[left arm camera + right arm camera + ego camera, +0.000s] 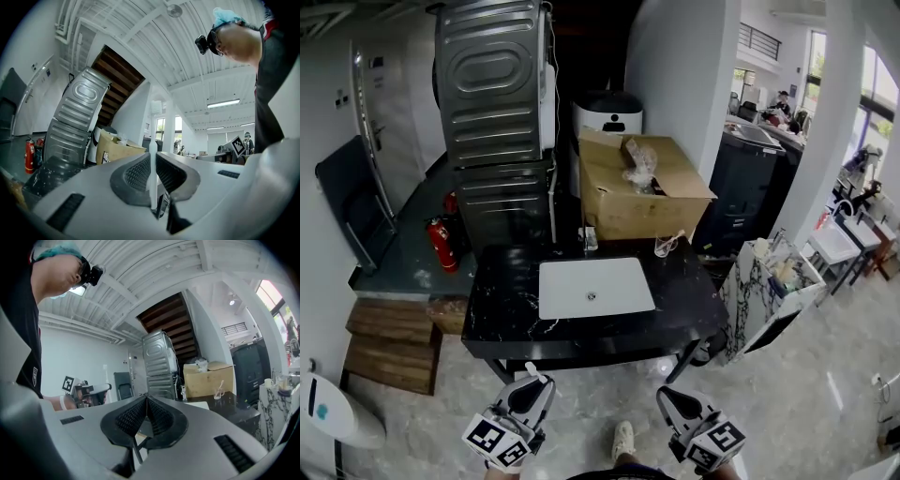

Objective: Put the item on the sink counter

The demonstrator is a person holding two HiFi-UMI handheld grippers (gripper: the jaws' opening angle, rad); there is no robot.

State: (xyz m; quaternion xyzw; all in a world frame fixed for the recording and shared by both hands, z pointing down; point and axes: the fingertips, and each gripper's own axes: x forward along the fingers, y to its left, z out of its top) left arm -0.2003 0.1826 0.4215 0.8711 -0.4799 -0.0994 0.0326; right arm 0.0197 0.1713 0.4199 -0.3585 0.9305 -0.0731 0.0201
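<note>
The black marble sink counter (502,323) with its white basin (595,288) stands ahead of me, beyond both grippers. My left gripper (534,382) hangs low at the left, short of the counter's near edge. It is shut on a thin white stick (153,133), which stands upright between the pads (138,173); I cannot tell what the stick is. My right gripper (667,396) hangs low at the right, shut with nothing in it. In the right gripper view its jaws (146,398) meet, and the counter (229,405) lies beyond them.
A small glass (664,246) and a small bottle (591,238) stand at the counter's back edge. Behind are a cardboard box (637,192), a tall grey metal machine (492,112) and a red fire extinguisher (442,244). Wooden steps (394,342) lie left; a marble cabinet (764,291) stands right.
</note>
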